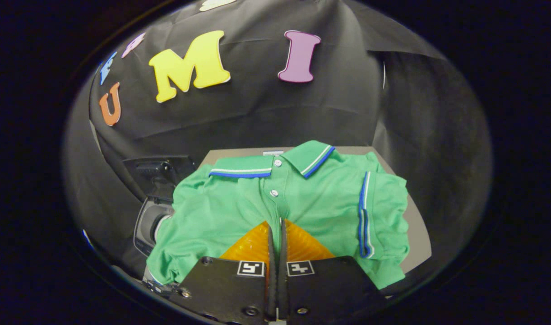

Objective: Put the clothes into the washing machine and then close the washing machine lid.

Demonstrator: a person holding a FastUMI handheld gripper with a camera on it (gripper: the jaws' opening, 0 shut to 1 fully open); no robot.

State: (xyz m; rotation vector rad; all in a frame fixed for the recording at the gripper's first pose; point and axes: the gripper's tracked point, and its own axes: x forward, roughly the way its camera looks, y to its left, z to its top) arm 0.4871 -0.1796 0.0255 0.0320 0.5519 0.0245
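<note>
The gripper (277,225) pinches a fold of the green shirt (239,207) at the table's (417,243) near edge; lift high so the sleeves clear before swinging to the washing machine (151,221).

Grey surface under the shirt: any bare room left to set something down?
Bare strips of the grey surface lie beside the green polo shirt's striped sleeve and behind its collar. The middle is covered. The gripper is pinched shut on the shirt placket.

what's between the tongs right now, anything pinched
In the gripper view the tongs are closed on a fold of the green polo shirt, along its button placket. Only shirt fabric lies between them.
</note>
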